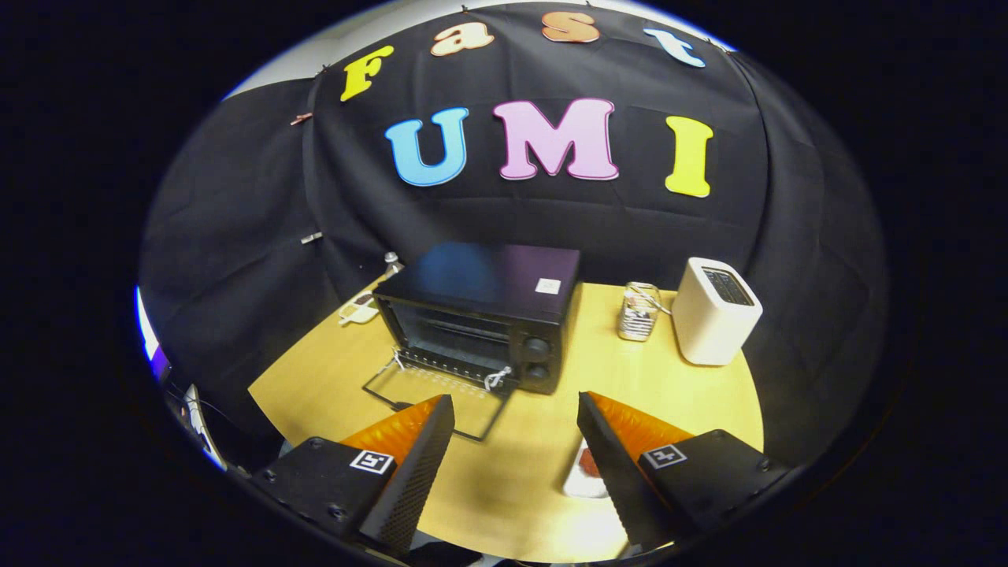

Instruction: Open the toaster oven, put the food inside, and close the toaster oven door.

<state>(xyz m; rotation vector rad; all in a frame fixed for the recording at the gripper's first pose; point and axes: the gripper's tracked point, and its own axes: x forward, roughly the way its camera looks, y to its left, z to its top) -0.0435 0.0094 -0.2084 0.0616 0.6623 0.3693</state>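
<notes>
Toaster oven (480,315) — black; toaster (713,311) at 2 o'clock — cream; bench (646,378) — pale yellow wood; tongs (516,441) — black, orange-backed, set wide.

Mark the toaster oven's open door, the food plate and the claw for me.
Toaster oven door (437,398): gripper view, on its folded-down glass pane.
Food plate (581,480): gripper view, on its white edge beside the right finger.
Claw (516,409): gripper view, midway between the open fingertips.

Black toaster oven (482,315) open; food (587,471) on table.
</notes>
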